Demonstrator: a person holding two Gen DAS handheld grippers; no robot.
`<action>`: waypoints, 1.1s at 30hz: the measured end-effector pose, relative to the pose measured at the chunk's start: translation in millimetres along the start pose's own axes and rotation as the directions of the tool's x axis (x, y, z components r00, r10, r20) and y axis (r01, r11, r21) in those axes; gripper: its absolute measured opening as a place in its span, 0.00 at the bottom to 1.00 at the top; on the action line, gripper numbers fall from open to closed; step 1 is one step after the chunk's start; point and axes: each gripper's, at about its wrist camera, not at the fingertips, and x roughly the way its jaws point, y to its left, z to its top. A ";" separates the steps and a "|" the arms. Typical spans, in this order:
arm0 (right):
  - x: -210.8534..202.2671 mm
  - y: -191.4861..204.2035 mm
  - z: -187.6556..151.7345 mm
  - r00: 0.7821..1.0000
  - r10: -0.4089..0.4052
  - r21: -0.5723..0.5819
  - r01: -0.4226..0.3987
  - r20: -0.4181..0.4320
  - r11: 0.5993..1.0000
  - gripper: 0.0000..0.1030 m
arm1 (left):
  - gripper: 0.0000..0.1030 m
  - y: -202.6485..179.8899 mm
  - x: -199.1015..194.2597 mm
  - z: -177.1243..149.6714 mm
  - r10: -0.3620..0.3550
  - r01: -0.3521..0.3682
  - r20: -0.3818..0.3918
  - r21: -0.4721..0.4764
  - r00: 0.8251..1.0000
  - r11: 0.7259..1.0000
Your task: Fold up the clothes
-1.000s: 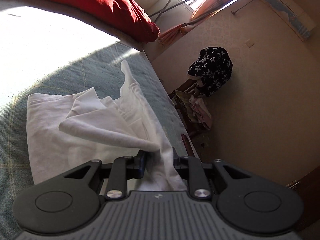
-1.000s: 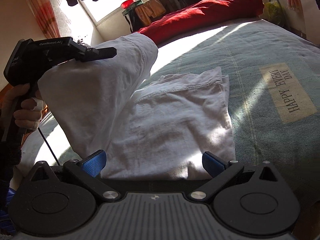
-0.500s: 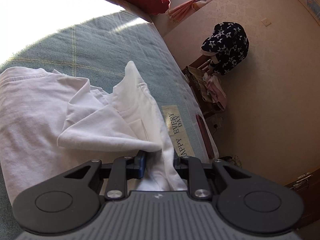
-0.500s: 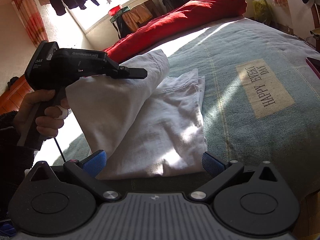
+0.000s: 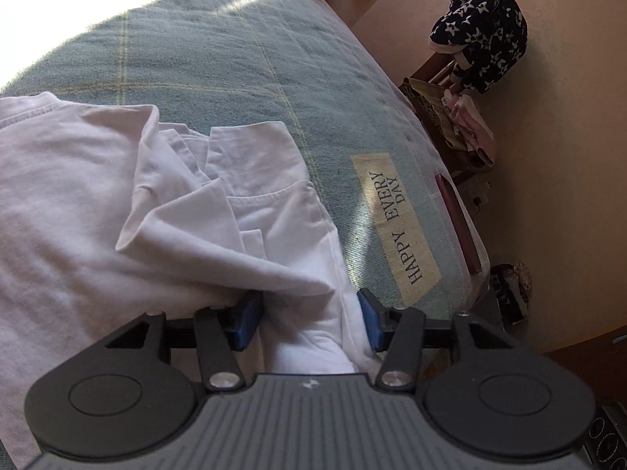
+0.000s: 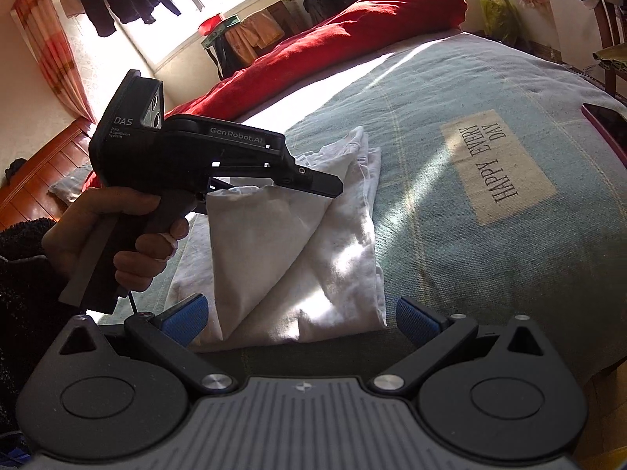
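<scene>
A white garment (image 5: 117,203) lies partly folded on the grey-green bedspread (image 5: 235,62), with one flap doubled over the rest. My left gripper (image 5: 309,321) hangs just over its near right corner. Its jaws are opening, and a loose fold of the white cloth still lies between the blue pads (image 5: 247,319) without being pinched. In the right wrist view the same garment (image 6: 313,258) shows as a triangular fold under the left gripper (image 6: 323,187), which a hand (image 6: 117,235) holds. My right gripper (image 6: 299,321) stands open at the garment's near edge, holding nothing.
A "HAPPY EVERY DAY" label (image 6: 497,164) is sewn on the bedspread right of the garment. A dark red phone (image 5: 458,223) lies at the bed's edge. A red duvet (image 6: 352,47) lies along the far side. A chair with clothes (image 5: 470,78) stands by the wall.
The left gripper carried the lifted flap across and down onto the garment, then its jaws spread and let the cloth go slack. The right gripper stayed open and hardly moved.
</scene>
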 end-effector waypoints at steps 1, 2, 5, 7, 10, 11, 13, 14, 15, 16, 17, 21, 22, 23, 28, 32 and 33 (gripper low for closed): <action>0.2 0.7 -0.4 1.000 -0.001 -0.001 0.001 -0.001 1.000 1.00 | 0.58 -6.6 1.5 0.5 0.019 -0.019 -0.004 0.019 1.000 1.000; 0.1 1.6 -0.8 1.000 -0.003 -0.003 0.003 -0.002 1.000 1.00 | 0.59 -12.3 2.0 0.4 0.031 -0.031 -0.007 0.039 0.999 0.999; -2.2 5.2 -2.6 1.000 -0.008 -0.014 0.008 -0.001 1.000 1.00 | 0.59 -22.5 1.0 -1.9 0.035 -0.033 -0.022 0.082 0.999 0.996; -4.3 6.9 -3.2 1.000 -0.011 -0.019 0.011 0.001 1.000 1.00 | 0.59 -24.7 -4.7 -5.9 0.028 -0.026 -0.018 0.097 0.999 0.995; -8.0 8.6 -3.7 1.000 -0.012 -0.023 0.012 0.007 1.000 1.00 | 0.59 -20.0 -18.9 -12.3 0.013 -0.013 0.003 0.101 1.000 0.995; -9.2 9.3 -3.9 1.000 -0.011 -0.025 0.011 0.009 1.000 1.00 | 0.59 -19.0 -22.1 -12.7 0.006 -0.007 0.009 0.099 1.000 0.995; -10.6 10.3 -4.1 1.000 -0.008 -0.027 0.008 0.013 1.000 1.00 | 0.59 -13.0 -33.4 -17.0 -0.013 0.011 0.029 0.095 1.000 0.995; -10.9 10.8 -4.0 1.000 -0.007 -0.028 0.007 0.015 1.000 1.00 | 0.59 -9.7 -39.9 -19.7 -0.022 0.018 0.042 0.095 0.999 0.995; -11.3 11.2 -3.9 1.000 -0.004 -0.028 0.005 0.019 1.000 1.00 | 0.59 -6.4 -46.4 -22.4 -0.031 0.026 0.056 0.095 0.998 0.995; -11.7 11.6 -3.5 1.000 0.000 -0.028 0.001 0.024 1.000 1.00 | 0.59 -3.3 -53.3 -25.9 -0.033 0.026 0.074 0.099 0.997 0.995; -12.5 11.9 -3.1 0.999 0.006 -0.028 -0.005 0.033 1.000 1.00 | 0.59 -2.8 -58.2 -28.8 -0.031 0.021 0.095 0.104 0.995 0.994; -14.0 11.5 3.6 0.996 0.053 -0.033 -0.051 0.074 0.998 1.00 | 0.64 13.7 -84.7 -50.9 -0.022 0.004 0.177 0.101 0.984 0.995; -12.9 11.4 6.4 0.995 0.064 -0.037 -0.061 0.079 0.997 1.00 | 0.64 19.0 -90.4 -58.1 -0.016 -0.003 0.195 0.095 0.981 0.995; -10.9 11.6 9.3 0.994 0.070 -0.043 -0.066 0.081 0.997 1.00 | 0.65 22.5 -94.0 -63.9 -0.009 -0.009 0.208 0.087 0.978 0.996; 4.7 20.8 23.1 0.987 0.144 -0.086 -0.137 0.077 0.987 1.00 | 0.65 48.1 -110.4 -91.9 0.032 -0.035 0.285 0.005 0.958 0.999; 24.1 36.6 30.2 0.968 0.243 -0.141 -0.233 0.057 0.962 1.00 | 0.68 64.5 -115.9 -103.2 0.044 -0.027 0.333 -0.057 0.942 0.998; 32.8 39.2 31.2 0.966 0.253 -0.144 -0.244 0.045 0.959 1.00 | 0.68 66.8 -115.8 -104.3 0.042 -0.021 0.336 -0.068 0.941 0.997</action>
